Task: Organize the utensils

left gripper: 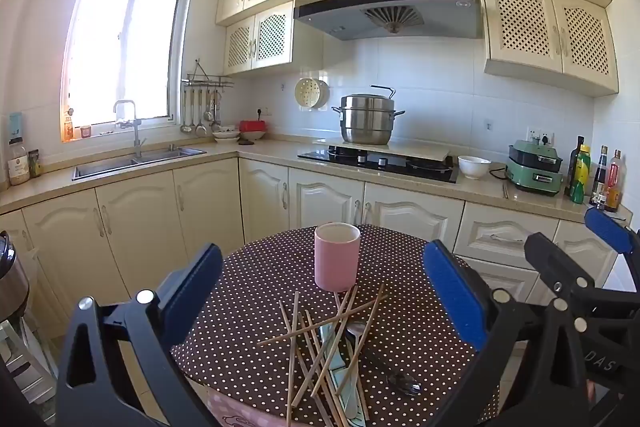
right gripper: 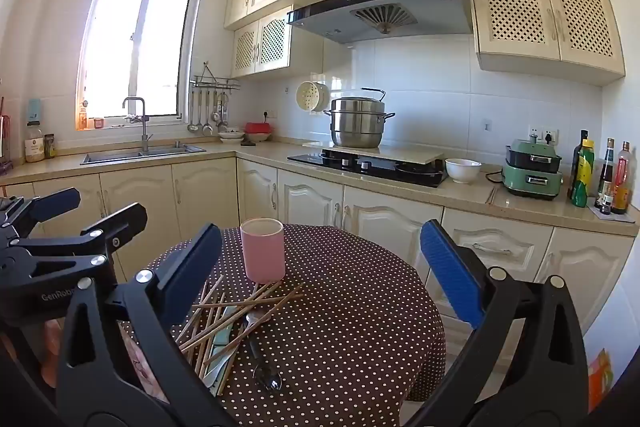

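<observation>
Both tools hang above the near edge of the round table with the brown polka-dot cloth, and nothing is picked up yet. The left gripper has its blue pads spread as wide as they go, with nothing between them. The right gripper is the same: fully apart and empty.

The utensils lie in one loose heap near the table's 6 o'clock edge: thin wooden chopsticks crossing each other, a metal spoon and a black-handled utensil mixed among them. The tall pink ceramic cup stands upright just beyond the heap, toward 12 o'clock, and several chopstick tips come close to its base.

I think the risk is in the tangle. If a gripper closes on one chopstick, the crossed ones may lift with it, then slip and roll off the near edge. Also the cup looks narrow; a push from a wide pad or a long stick put in at an angle may tip it.
</observation>
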`<state>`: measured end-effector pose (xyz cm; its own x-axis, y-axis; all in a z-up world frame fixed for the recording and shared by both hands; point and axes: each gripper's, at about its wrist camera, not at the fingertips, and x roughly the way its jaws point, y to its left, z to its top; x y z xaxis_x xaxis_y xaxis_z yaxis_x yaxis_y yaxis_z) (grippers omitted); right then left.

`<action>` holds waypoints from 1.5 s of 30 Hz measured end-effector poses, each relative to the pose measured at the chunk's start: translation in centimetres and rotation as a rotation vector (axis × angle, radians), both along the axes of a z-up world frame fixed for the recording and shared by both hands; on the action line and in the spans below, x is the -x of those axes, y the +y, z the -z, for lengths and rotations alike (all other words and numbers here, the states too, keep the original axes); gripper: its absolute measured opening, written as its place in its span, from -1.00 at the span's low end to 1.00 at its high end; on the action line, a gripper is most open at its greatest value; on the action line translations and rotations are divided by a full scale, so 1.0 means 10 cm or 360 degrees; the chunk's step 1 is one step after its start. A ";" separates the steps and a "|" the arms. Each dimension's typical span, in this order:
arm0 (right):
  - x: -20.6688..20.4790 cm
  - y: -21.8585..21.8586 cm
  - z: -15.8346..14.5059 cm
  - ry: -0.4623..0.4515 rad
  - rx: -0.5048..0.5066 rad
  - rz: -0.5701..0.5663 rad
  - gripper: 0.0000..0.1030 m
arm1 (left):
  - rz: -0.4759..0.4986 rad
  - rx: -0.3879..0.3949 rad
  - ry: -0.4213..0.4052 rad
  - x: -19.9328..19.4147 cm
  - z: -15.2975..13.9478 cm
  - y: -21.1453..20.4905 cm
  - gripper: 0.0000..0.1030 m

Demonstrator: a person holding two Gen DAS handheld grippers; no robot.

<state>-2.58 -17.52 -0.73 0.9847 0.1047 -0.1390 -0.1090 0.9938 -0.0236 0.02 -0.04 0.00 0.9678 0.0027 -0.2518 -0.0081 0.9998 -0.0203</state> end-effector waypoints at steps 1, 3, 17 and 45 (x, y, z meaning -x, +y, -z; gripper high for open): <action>0.01 0.00 0.00 -0.0001 0.0008 0.0004 0.88 | 0.0002 0.0008 0.0000 0.00 0.00 0.00 0.92; 0.01 0.00 -0.01 0.0011 0.0003 0.0003 0.88 | 0.0012 0.0007 -0.0004 0.00 0.00 0.01 0.92; 0.02 -0.08 -0.04 0.0006 0.0003 0.0031 0.88 | 0.0060 0.0021 0.0006 -0.07 0.05 -0.04 0.92; -0.02 -0.12 0.01 0.0048 -0.0012 0.0034 0.88 | 0.0059 0.0008 0.0024 -0.09 0.10 -0.08 0.92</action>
<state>-2.42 -18.70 -0.82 0.9822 0.0848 -0.1677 -0.0883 0.9960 -0.0132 0.93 -0.85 -0.95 0.9633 -0.0344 -0.2660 0.0286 0.9993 -0.0257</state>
